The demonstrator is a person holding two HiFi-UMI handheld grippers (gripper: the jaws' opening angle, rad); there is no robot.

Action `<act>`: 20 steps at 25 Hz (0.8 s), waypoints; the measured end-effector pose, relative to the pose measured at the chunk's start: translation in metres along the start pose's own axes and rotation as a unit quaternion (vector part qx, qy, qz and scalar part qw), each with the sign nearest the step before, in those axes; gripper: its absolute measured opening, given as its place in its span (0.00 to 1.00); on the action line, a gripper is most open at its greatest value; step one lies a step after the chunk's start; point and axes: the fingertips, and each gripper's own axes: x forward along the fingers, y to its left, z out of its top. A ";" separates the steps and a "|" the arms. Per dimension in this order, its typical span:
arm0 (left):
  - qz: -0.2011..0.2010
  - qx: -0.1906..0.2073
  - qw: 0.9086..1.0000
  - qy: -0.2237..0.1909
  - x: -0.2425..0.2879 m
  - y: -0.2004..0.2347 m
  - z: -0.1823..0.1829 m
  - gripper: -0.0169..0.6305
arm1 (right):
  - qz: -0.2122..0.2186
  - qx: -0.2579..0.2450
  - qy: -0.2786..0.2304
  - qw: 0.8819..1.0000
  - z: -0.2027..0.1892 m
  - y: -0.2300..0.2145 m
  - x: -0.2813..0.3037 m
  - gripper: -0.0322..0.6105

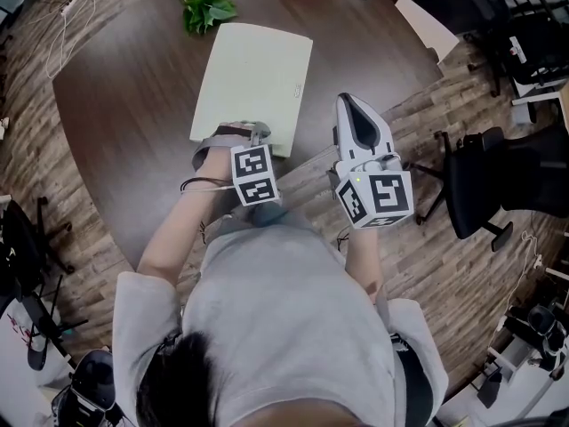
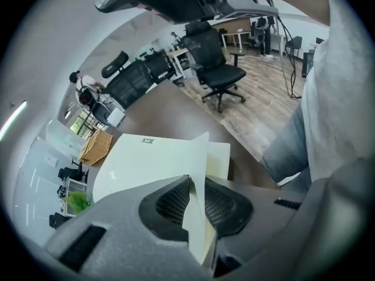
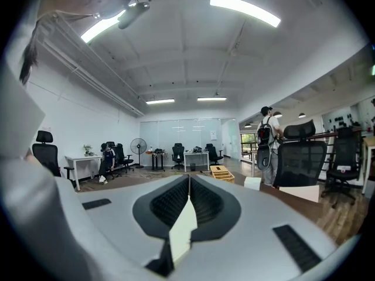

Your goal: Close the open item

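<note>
Most of the closing looks done: the pale folder (image 1: 258,78) lies nearly flat on the brown table (image 1: 124,96), its near edge toward the person. The left gripper (image 1: 256,134) has its jaws pinching the cover at that near edge. In the left gripper view the pinched sheet (image 2: 199,174) rises out of the jaws and stands a little clear of the layer behind it, so the near corner does not seem fully down. What is left, by my reading, is to lower that last bit and let go.

The right gripper (image 1: 349,105) is held beside the table's edge, off the folder, pointing out at the room. Its jaws are pressed together with nothing of the task's between them. A pale sliver shows at their base in the right gripper view, and I cannot tell what it is.

Hard to make out: whether the folder's far side sits flush, and how many leaves lie under the cover. The left gripper hides the exact spot where it grips in the head view. Green leaves (image 1: 204,9) lie well beyond the folder.
</note>
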 end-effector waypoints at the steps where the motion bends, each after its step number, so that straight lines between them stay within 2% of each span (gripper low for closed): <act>1: -0.004 0.005 1.000 0.003 0.001 -0.001 0.000 0.08 | 0.000 0.001 -0.001 1.000 0.000 -0.002 0.000 0.07; 3: -0.005 0.010 1.000 0.001 0.000 -0.001 0.001 0.08 | -0.002 0.002 -0.003 1.000 0.001 -0.006 -0.002 0.07; 7: -0.004 0.000 0.999 -0.032 -0.006 -0.002 0.004 0.14 | -0.002 0.004 -0.004 1.000 0.001 -0.010 -0.004 0.07; 13: -0.050 -0.033 0.996 -0.063 -0.013 -0.010 0.006 0.27 | 0.002 0.005 -0.003 1.000 0.000 -0.010 -0.005 0.07; 15: -0.080 -0.060 0.992 -0.077 -0.013 -0.016 0.006 0.31 | 0.003 0.006 -0.002 1.000 -0.001 -0.009 -0.005 0.07; 17: -0.110 -0.103 0.984 -0.095 -0.014 -0.022 0.007 0.36 | 0.001 0.006 -0.002 1.000 -0.001 -0.007 -0.005 0.07; 20: -0.114 -0.182 0.968 -0.128 -0.013 -0.017 0.008 0.36 | -0.003 0.006 -0.002 1.000 -0.001 -0.006 -0.005 0.07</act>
